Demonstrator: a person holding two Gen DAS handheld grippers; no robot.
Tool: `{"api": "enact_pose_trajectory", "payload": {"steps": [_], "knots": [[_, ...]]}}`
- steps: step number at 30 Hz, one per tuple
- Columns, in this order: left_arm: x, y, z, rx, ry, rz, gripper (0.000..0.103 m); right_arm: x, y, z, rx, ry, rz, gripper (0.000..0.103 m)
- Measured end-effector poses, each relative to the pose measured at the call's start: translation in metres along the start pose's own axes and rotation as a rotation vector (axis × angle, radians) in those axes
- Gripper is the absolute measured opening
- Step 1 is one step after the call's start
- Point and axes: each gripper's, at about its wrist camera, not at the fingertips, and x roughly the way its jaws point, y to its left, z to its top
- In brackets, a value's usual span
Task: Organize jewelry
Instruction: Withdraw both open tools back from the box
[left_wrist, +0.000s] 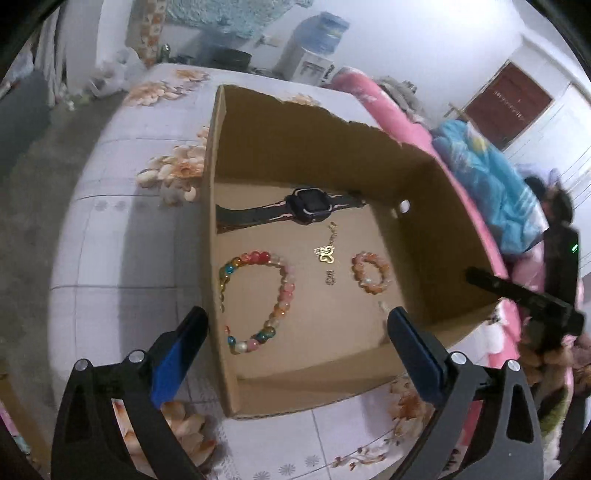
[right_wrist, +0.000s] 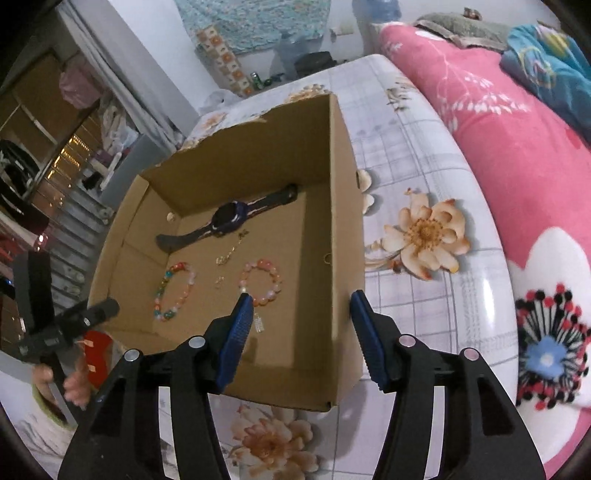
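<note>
An open cardboard box (left_wrist: 454, 236) (right_wrist: 340, 206) stands on a floral table. Inside lie a dark smartwatch (left_wrist: 306, 205) (right_wrist: 229, 218), a large multicoloured bead bracelet (left_wrist: 258, 299) (right_wrist: 175, 290), a small pink-orange bead bracelet (left_wrist: 371, 272) (right_wrist: 260, 282), a gold chain with a charm (left_wrist: 327, 245) (right_wrist: 231, 253), a tiny earring (left_wrist: 330, 277) (right_wrist: 219, 280) and a small clear clip (right_wrist: 258, 324). My left gripper (left_wrist: 297, 321) is open and empty above the box's near side. My right gripper (right_wrist: 301, 304) is open and empty above the box's near right corner.
The table (left_wrist: 122, 236) (right_wrist: 424, 177) has a white floral cover. A pink flowered blanket (right_wrist: 517, 147) (left_wrist: 384, 110) and blue bedding (left_wrist: 491, 177) lie beside it. A water dispenser (left_wrist: 314, 48) stands behind. Each gripper shows in the other's view, the right one (left_wrist: 524, 299) and the left one (right_wrist: 66, 325).
</note>
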Motion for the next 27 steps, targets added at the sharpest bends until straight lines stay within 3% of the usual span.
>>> {"api": "enact_pose_trajectory", "payload": {"steps": [8,14,16,18,20,24,27], "knots": [[-0.023,-0.017,-0.04,-0.034,0.0,-0.115,0.095,-0.02,-0.01,-0.024,0.021,-0.019,-0.036,0.052],[-0.038,-0.024,-0.066,0.002,-0.031,-0.143,0.095,-0.027,-0.015,-0.039,0.055,-0.046,-0.043,0.053],[-0.045,-0.023,-0.07,0.023,-0.067,-0.145,0.095,-0.029,-0.011,-0.045,0.045,-0.063,-0.088,0.053],[-0.056,-0.024,-0.075,0.046,-0.132,-0.104,0.095,-0.038,-0.003,-0.055,0.017,-0.118,-0.202,0.056],[-0.067,-0.023,-0.08,0.068,-0.188,-0.071,0.096,-0.055,0.003,-0.071,0.033,-0.21,-0.285,0.071],[-0.093,-0.026,-0.094,0.121,-0.287,0.002,0.097,-0.091,0.004,-0.11,0.121,-0.367,-0.31,0.079],[-0.108,-0.031,-0.108,0.148,-0.343,0.017,0.097,-0.112,0.009,-0.14,0.147,-0.437,-0.321,0.083]]}}
